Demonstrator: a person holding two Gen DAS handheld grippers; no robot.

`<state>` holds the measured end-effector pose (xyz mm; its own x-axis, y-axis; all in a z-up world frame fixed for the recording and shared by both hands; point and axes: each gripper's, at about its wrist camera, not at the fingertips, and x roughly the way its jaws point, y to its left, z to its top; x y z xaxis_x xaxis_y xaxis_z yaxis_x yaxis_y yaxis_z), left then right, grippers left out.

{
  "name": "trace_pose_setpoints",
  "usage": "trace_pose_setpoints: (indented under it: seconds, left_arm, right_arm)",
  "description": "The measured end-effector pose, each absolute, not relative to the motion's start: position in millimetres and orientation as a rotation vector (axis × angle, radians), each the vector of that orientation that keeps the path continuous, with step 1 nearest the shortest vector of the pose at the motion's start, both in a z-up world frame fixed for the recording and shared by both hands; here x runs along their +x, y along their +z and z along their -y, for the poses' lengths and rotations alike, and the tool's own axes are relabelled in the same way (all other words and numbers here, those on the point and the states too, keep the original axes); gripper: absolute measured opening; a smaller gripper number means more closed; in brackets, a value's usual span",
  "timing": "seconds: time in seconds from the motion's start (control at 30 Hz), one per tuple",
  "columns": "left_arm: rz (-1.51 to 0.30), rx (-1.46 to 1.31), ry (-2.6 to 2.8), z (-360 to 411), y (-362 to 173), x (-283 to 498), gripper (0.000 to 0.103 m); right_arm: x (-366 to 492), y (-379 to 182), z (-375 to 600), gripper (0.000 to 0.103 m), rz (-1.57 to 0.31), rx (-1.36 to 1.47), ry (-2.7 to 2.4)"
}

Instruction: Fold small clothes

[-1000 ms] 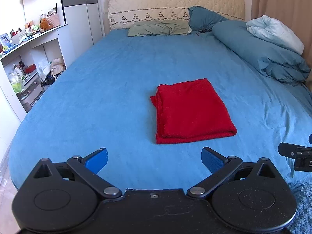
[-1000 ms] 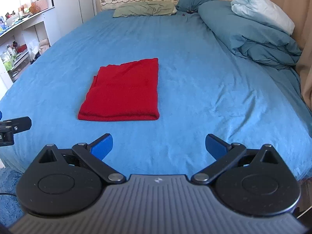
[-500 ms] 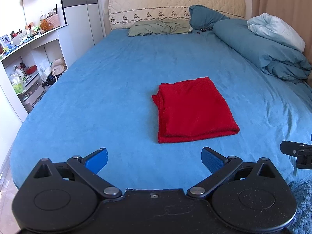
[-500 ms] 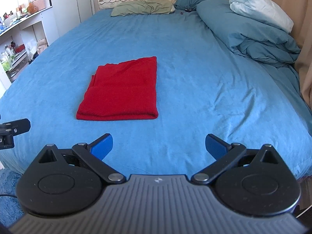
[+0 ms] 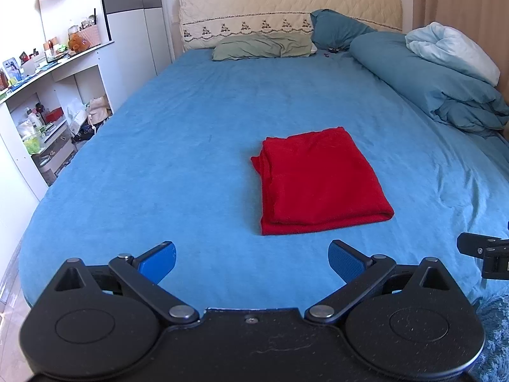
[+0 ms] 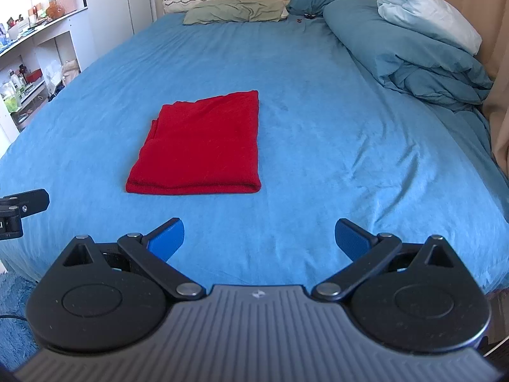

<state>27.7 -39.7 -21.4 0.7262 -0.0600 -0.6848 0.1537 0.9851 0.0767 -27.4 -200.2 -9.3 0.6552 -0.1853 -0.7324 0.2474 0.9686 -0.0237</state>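
A red garment (image 5: 318, 181) lies folded into a flat rectangle on the blue bed (image 5: 191, 159); it also shows in the right wrist view (image 6: 200, 146). My left gripper (image 5: 251, 259) is open and empty, held back over the bed's near edge, short of the garment. My right gripper (image 6: 259, 238) is open and empty too, near the foot edge, to the right of the garment. Part of the right gripper (image 5: 483, 251) shows at the right edge of the left wrist view, and part of the left gripper (image 6: 22, 207) at the left edge of the right wrist view.
A bunched blue duvet (image 5: 429, 79) with a pale blanket (image 5: 451, 47) lies along the bed's right side. Pillows (image 5: 264, 46) and a padded headboard (image 5: 286, 9) are at the far end. White shelves (image 5: 47, 102) with clutter stand left of the bed. A blue rug (image 5: 493, 334) is on the floor.
Both grippers have drifted slightly back and away from the garment, staying open. The folded red garment has not moved.
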Motion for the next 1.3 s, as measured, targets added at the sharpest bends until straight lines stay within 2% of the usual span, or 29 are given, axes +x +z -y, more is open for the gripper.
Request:
trace_pose_setpoints:
  seconds: [1.3]
  left_arm:
    - [-0.728, 0.120, -0.110, 37.0, -17.2, 24.8, 0.103]
  right_arm:
    - [-29.4, -5.0, 192.7, 0.103, -0.809, 0.068, -0.253]
